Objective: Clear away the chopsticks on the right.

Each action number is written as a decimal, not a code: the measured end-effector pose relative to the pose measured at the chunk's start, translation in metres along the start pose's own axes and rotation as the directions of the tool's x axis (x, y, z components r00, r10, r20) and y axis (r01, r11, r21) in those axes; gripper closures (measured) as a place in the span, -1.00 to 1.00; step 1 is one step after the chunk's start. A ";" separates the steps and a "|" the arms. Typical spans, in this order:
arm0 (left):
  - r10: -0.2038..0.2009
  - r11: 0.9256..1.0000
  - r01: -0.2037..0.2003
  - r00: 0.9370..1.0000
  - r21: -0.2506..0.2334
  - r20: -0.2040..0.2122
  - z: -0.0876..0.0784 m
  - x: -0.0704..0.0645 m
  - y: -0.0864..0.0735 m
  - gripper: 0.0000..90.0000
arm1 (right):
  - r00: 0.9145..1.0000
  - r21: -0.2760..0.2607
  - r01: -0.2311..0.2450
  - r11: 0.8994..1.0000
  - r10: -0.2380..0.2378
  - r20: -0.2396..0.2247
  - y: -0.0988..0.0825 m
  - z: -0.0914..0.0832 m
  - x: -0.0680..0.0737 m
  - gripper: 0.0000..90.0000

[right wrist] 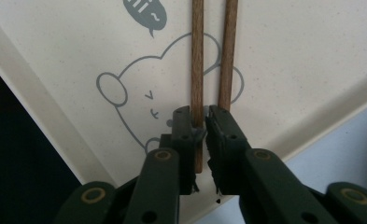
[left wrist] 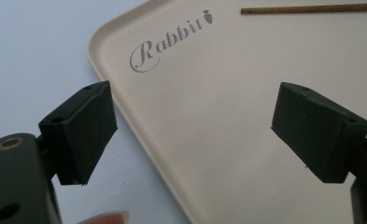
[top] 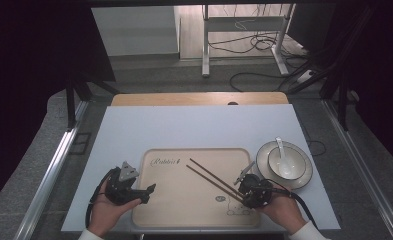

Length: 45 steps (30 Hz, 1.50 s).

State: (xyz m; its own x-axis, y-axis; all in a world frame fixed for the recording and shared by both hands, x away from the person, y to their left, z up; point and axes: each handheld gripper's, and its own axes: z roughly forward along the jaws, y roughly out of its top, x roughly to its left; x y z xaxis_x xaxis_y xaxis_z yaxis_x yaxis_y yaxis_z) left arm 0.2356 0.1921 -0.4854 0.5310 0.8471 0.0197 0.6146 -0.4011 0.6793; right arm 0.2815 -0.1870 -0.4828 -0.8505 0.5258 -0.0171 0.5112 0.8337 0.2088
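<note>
Right hand-held gripper (right wrist: 201,122) astride two slender brown wooden chopsticks (right wrist: 198,56)

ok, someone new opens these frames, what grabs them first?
Probably the two brown wooden chopsticks lying slantwise on the beige plastic tray printed "Rabbit", with the right claw nearly closed around the near end of one stick. Next, the white ceramic bowl with a white spoon on its plate, right of the tray. The left claw hangs wide open over the tray's left edge.
</note>
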 end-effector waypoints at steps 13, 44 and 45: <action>-0.011 1.000 0.011 1.000 -0.017 -0.005 -0.004 0.000 0.002 -0.69 | 0.999 -0.314 -0.005 0.950 -0.008 -0.042 0.025 -0.036 0.006 -0.13; -0.007 1.000 0.008 1.000 -0.020 0.019 -0.002 0.001 0.002 -0.69 | 0.975 -0.261 -0.101 0.960 0.044 -0.218 0.156 0.054 -0.028 0.99; -0.005 1.000 0.005 1.000 -0.015 0.019 -0.002 0.002 0.002 -0.69 | 0.974 -0.264 -0.100 0.959 0.040 -0.224 0.156 0.053 -0.027 0.99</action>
State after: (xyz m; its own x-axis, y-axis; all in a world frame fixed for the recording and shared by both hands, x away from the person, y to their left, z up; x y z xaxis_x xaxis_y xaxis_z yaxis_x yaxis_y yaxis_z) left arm 0.2366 0.1934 -0.4824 0.5392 0.8422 0.0025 0.6082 -0.3914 0.6906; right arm 0.3905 -0.0625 -0.5019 -0.8357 0.5071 0.2110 0.5426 0.7028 0.4600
